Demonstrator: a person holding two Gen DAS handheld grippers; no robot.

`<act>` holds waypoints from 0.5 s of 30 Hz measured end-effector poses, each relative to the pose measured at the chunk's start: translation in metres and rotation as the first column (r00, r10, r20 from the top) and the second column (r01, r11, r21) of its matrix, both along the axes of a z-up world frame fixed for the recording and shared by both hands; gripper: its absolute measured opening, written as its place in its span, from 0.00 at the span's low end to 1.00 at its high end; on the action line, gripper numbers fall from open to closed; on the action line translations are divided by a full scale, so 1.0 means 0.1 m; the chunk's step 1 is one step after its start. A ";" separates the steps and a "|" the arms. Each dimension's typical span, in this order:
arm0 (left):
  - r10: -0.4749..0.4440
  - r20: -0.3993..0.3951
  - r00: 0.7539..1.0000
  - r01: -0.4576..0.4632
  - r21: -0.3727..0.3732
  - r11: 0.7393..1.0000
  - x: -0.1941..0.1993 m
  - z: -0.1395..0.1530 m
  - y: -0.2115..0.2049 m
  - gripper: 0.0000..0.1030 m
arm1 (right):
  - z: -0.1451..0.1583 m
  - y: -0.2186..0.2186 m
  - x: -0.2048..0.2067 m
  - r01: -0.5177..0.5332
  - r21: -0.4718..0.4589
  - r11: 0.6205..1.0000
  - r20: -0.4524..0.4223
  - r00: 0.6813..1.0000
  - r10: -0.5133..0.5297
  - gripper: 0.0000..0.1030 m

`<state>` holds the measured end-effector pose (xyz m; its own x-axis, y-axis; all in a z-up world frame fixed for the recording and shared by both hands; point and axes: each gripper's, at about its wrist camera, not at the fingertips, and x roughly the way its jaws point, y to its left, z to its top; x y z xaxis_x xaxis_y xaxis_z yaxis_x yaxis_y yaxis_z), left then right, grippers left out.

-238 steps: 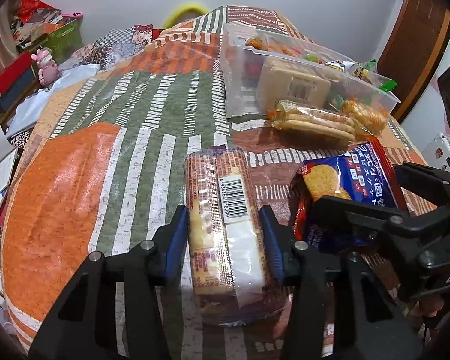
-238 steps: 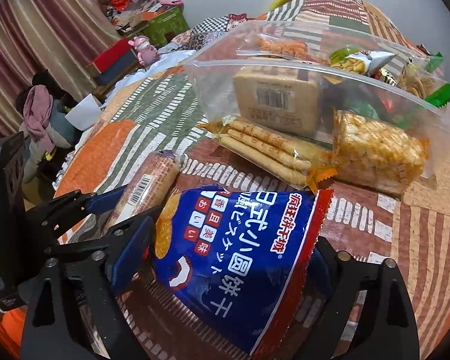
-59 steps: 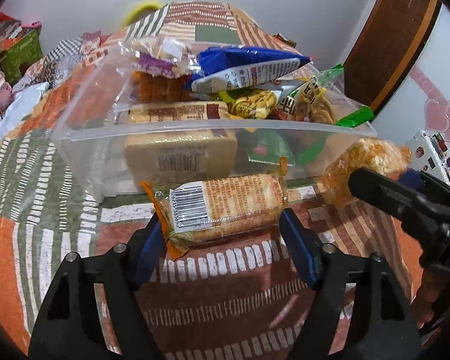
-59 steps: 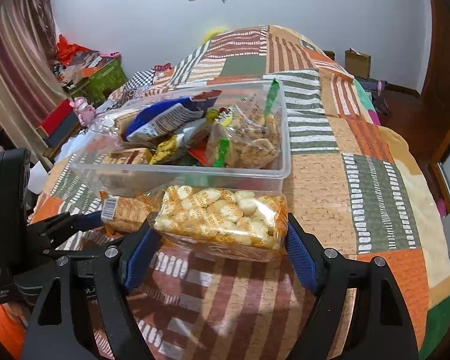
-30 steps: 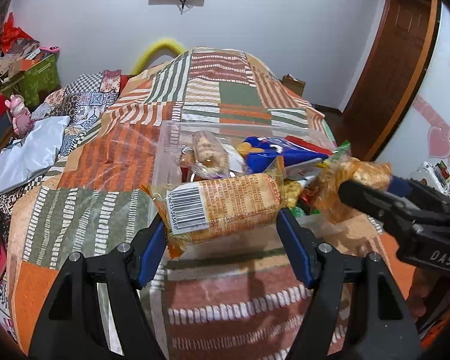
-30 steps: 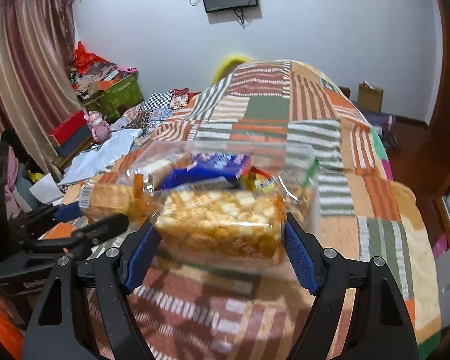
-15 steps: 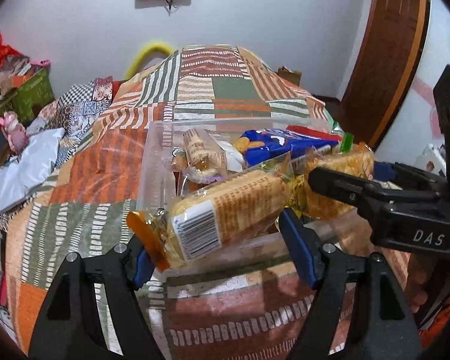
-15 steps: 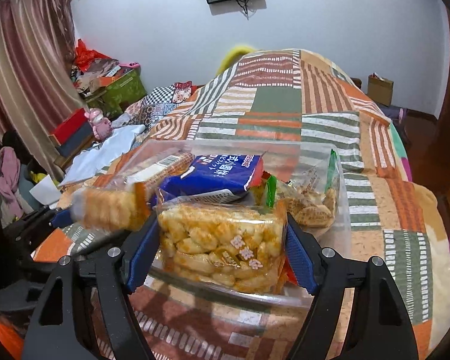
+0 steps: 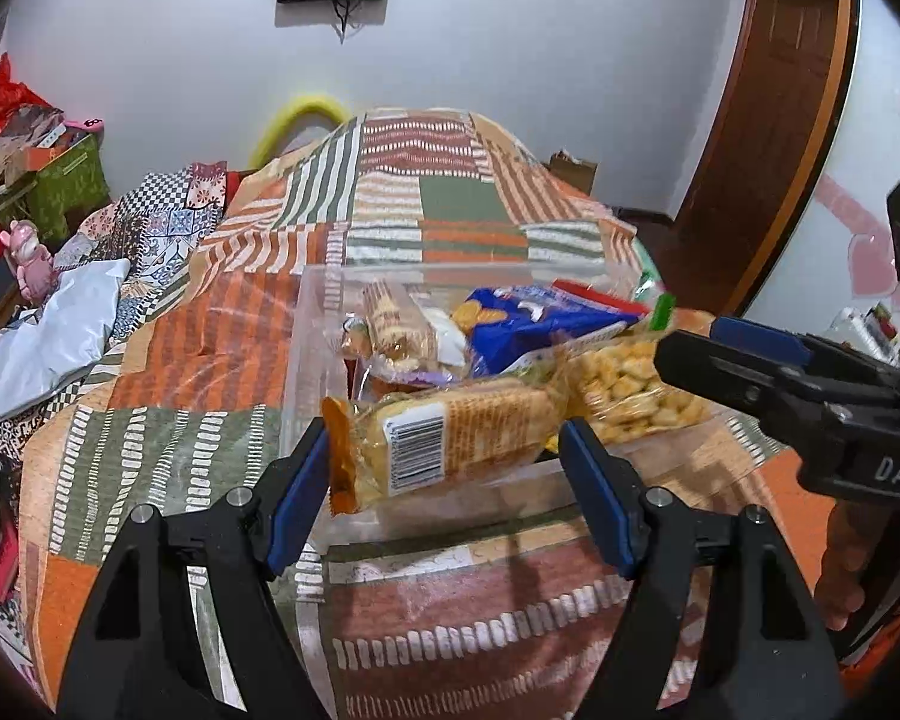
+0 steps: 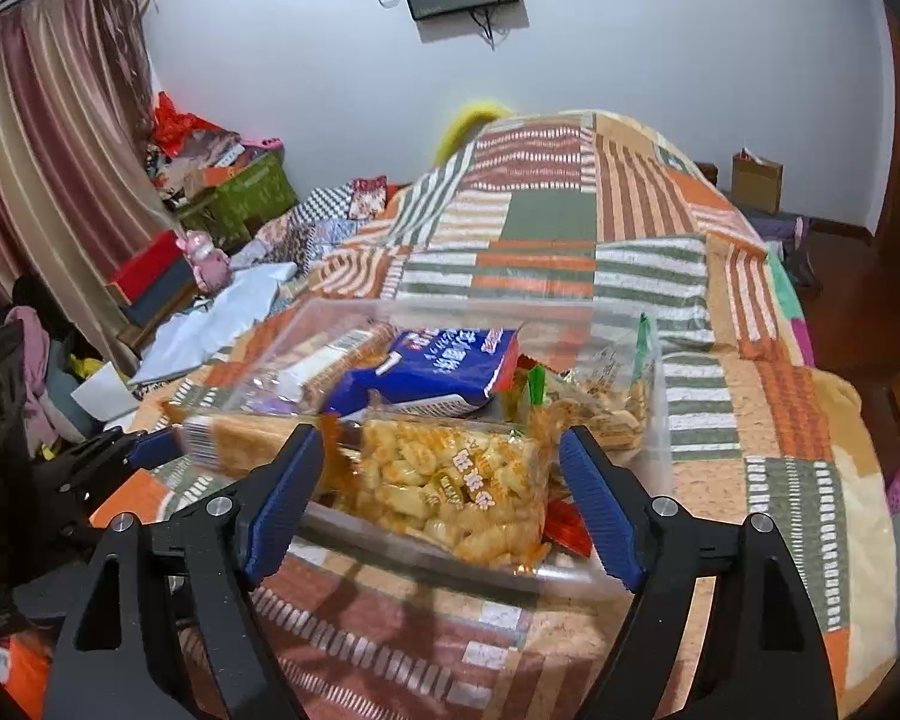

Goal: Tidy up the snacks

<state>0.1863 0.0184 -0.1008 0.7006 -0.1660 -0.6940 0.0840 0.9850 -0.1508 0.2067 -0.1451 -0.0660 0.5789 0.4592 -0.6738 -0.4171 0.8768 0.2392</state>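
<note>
The left gripper is clasping a wrapped biscuit pack end to end, its blue pads pressing the crimped orange seal on one side and the far end on the other. The pack is hanging over the near wall of the clear plastic bin, tilted slightly, above the snacks already inside. The right gripper is clenching a clear bag of puffed yellow snacks across its width, and that bag is hovering just over the bin's near rim, beside the blue biscuit bag lying within.

Both packs are looking light. The biscuit pack is probably stiff along its length but brittle, so a hold on the ends is sparing the biscuits, while a hard squeeze across the middle could crack them. Its film is glossy and likely slippery, and the crimped seal is giving a poor purchase. The puffed snacks are soft, airy and easily crushed; the bag is bulging between the pads, so a gentle grip at the sides is suiting it. Whether the bag's lower edge is touching the rim is hard to tell from the right wrist view.

The bin is sitting on a patchwork bedspread, which is soft and may let it shift.
</note>
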 end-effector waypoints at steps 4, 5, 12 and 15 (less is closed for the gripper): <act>0.018 0.064 0.998 -0.017 -0.013 1.000 -0.17 0.24 0.02 0.73 | 0.19 -0.04 -0.14 0.000 -0.005 1.000 0.055 0.999 0.000 0.76; 0.024 0.089 0.996 -0.023 -0.015 1.000 -0.24 0.31 0.02 0.73 | 0.25 -0.06 -0.20 0.001 -0.004 1.000 0.070 0.998 -0.001 0.76; 0.055 0.239 0.969 -0.048 -0.034 0.998 -0.72 0.82 0.02 0.73 | 0.58 -0.23 -0.51 0.009 0.038 0.999 0.138 0.990 -0.014 0.77; 0.063 0.289 0.955 -0.054 -0.039 0.998 -0.93 1.00 0.00 0.74 | 0.70 -0.29 -0.65 0.009 0.050 0.999 0.172 0.985 -0.018 0.78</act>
